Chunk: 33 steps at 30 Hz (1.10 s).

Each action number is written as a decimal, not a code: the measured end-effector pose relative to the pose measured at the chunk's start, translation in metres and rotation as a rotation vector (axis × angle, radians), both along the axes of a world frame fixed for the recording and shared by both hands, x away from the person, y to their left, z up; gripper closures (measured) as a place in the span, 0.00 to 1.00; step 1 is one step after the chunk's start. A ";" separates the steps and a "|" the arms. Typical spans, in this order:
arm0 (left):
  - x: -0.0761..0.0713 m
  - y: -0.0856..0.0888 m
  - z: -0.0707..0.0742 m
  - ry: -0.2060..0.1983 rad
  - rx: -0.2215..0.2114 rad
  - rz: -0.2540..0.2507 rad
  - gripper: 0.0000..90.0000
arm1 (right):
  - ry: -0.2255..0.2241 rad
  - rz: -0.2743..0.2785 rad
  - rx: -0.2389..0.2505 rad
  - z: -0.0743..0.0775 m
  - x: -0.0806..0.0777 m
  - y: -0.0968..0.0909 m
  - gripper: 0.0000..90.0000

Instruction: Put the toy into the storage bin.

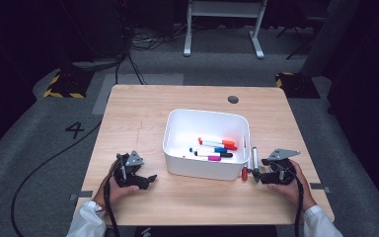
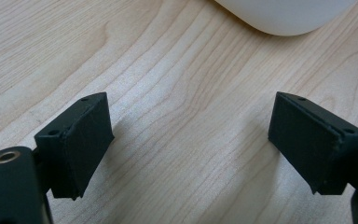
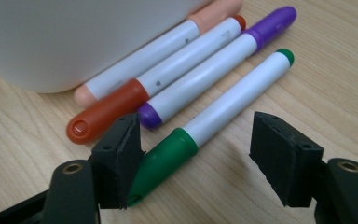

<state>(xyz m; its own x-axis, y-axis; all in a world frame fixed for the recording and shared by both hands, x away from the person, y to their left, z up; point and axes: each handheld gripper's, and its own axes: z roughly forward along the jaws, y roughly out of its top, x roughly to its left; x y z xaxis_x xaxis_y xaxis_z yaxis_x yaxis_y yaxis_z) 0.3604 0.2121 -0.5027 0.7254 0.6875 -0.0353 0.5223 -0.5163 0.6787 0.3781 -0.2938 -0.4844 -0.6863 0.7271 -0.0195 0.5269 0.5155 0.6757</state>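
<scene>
A white bin (image 1: 205,168) sits near the middle of the table (image 1: 138,118), holding several markers (image 1: 216,148). Four more markers lie side by side on the wood against the bin's right wall, toward the table's near edge: peach (image 3: 140,60), red (image 3: 116,105), purple (image 3: 214,65) and green (image 3: 228,100).

The right gripper (image 3: 196,154) is low at the near right of the table, jaws wide apart around the green marker's cap end (the left jaw touches or just overlaps the cap; the right one stands clear).

The left gripper (image 2: 191,140) rests near the table's near left, jaws wide apart over bare wood, holding nothing, with the bin's corner ahead.
</scene>
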 end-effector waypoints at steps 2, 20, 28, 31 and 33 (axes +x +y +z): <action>0.000 0.000 0.000 -0.002 0.000 0.001 0.15 | 0.004 -0.022 0.005 -0.002 0.001 -0.006 0.40; 0.000 0.000 0.000 0.000 0.000 0.000 0.15 | -0.025 -0.232 0.004 -0.005 0.007 -0.039 0.84; 0.000 0.000 0.000 0.000 0.000 0.000 0.15 | -0.023 -0.208 0.039 -0.004 0.010 -0.046 0.84; 0.000 0.000 0.000 0.000 0.000 0.000 0.15 | -0.022 -0.198 0.049 -0.002 0.011 -0.047 0.84; 0.000 0.000 0.000 0.000 0.000 0.000 0.15 | -0.014 -0.194 0.061 -0.003 0.011 -0.046 0.84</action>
